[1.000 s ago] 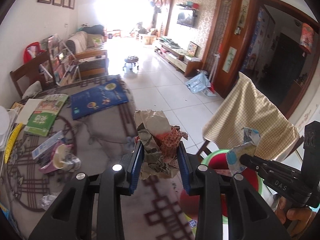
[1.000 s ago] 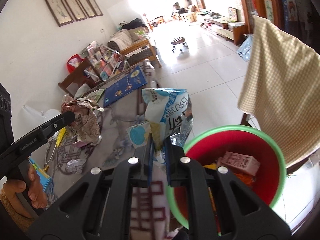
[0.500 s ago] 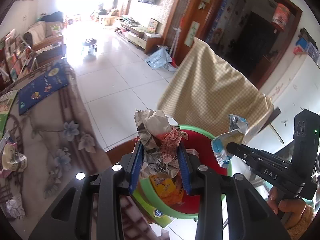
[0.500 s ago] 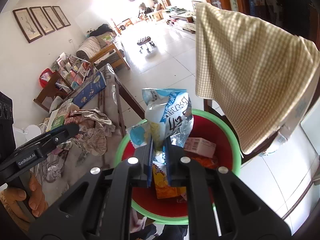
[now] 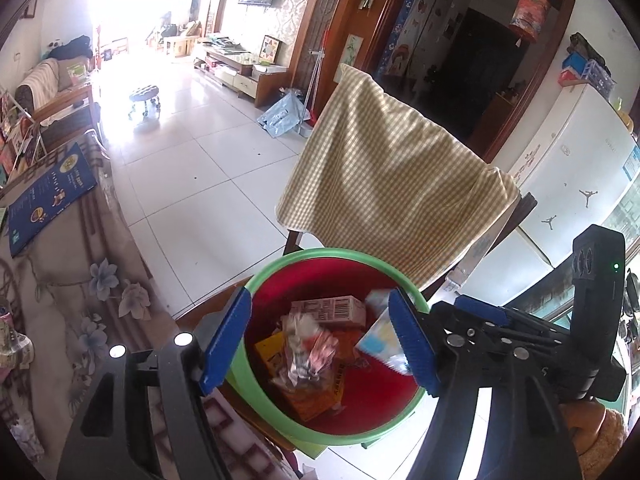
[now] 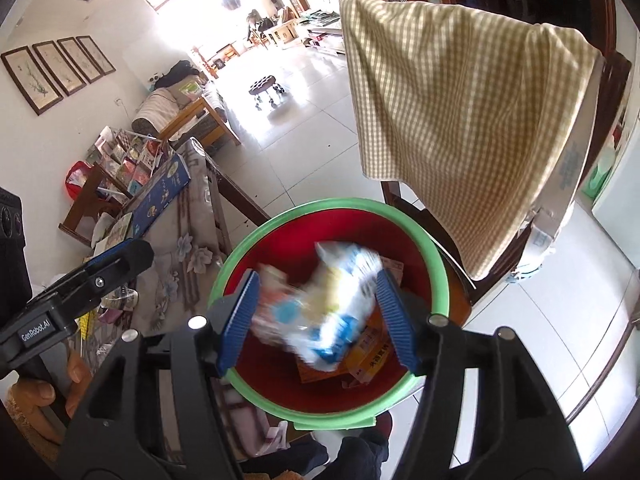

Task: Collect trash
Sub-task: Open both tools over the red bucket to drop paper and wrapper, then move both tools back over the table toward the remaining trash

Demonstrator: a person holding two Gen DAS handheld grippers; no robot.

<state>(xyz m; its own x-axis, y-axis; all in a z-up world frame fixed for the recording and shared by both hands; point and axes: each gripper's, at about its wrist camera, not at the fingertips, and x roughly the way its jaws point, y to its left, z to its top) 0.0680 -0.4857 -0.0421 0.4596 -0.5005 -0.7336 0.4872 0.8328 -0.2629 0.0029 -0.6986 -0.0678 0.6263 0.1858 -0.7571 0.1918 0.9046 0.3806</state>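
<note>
Your left gripper [image 5: 320, 344] hung over the round red bin with the green rim [image 5: 276, 412] at lower centre of the frame, its jaws opening, nothing pressed between the blue pads. The crumpled printed paper wrapper [image 5: 308, 354] lay loose inside the bin, on top of an orange carton [image 5: 316, 396]. Your right gripper [image 6: 316, 320] was over the same bin, jaws opening too, and the blue-and-white plastic snack bag [image 6: 336, 308] showed blurred between them, free of both pads. The checked yellow cloth [image 5: 392, 184] draped a chair at upper right; the floral-covered worktop [image 5: 80, 300] sat lower left.
</note>
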